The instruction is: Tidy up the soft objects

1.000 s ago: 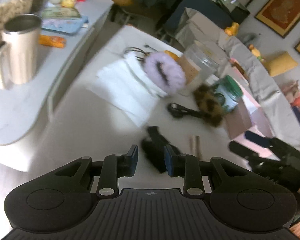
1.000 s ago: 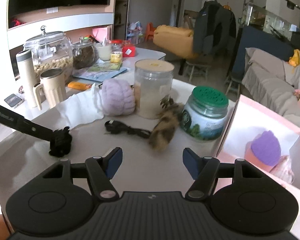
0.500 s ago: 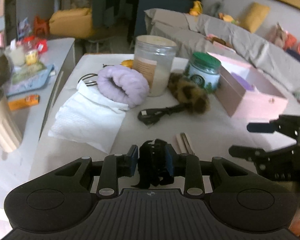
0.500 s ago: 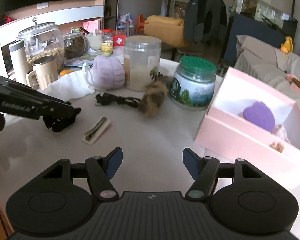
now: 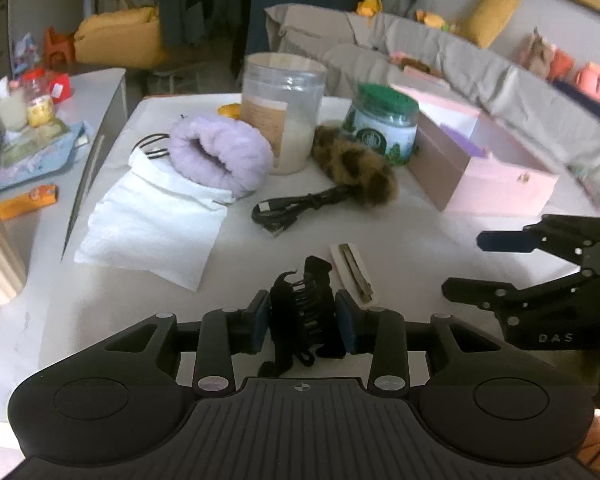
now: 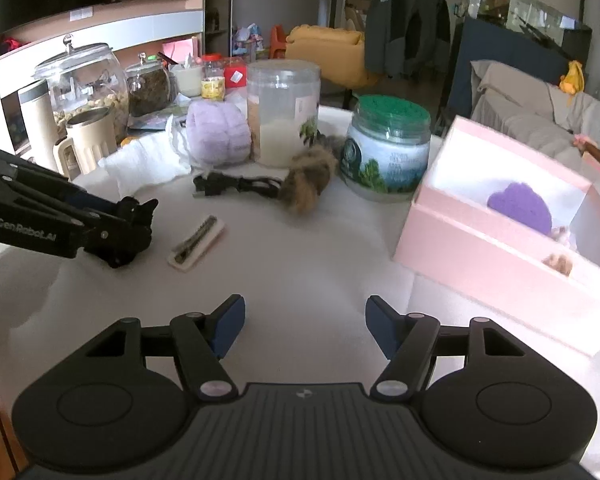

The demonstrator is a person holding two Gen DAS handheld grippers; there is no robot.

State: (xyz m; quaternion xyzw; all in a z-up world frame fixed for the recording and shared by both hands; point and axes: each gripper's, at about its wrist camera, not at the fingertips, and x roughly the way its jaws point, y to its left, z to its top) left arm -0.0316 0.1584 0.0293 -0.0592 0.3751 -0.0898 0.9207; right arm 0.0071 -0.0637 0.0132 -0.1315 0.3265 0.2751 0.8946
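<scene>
We see our left tool [image 5: 302, 318] pinching a black plastic claw hair clip [image 5: 305, 312] between its two blue pads, held just above the white desk [image 5: 140, 312] near its front edge. In the right wrist view that same left tool [image 6: 134, 224] reaches in from the left side with the clip at its tip. Our right tool [image 6: 305, 326] is spread wide with nothing between its fingers, hovering over bare desk in front of the open pink rectangular box [image 6: 496, 240]; the box sits at the right side of the desk and holds a purple heart-shaped soft piece [image 6: 520, 207] and a small tan fluffy item [image 6: 558, 263]. Just beyond the held clip lies a thin metal hair clip on a white card [image 5: 354, 271]. Farther back, a fluffy brown leopard-print scrunchie [image 5: 356, 170] rests against a green-lidded glass jar [image 5: 382, 124], with a coiled black cable [image 5: 288, 210] touching its near end. A fluffy lavender headband roll [image 5: 220, 152] sits on the rear part of a folded white towel [image 5: 152, 224], just beside a tall clear plastic jar with a pale lid [image 5: 282, 110]. A beige ribbed mug [image 6: 82, 144] stands on the side counter to the left.
</scene>
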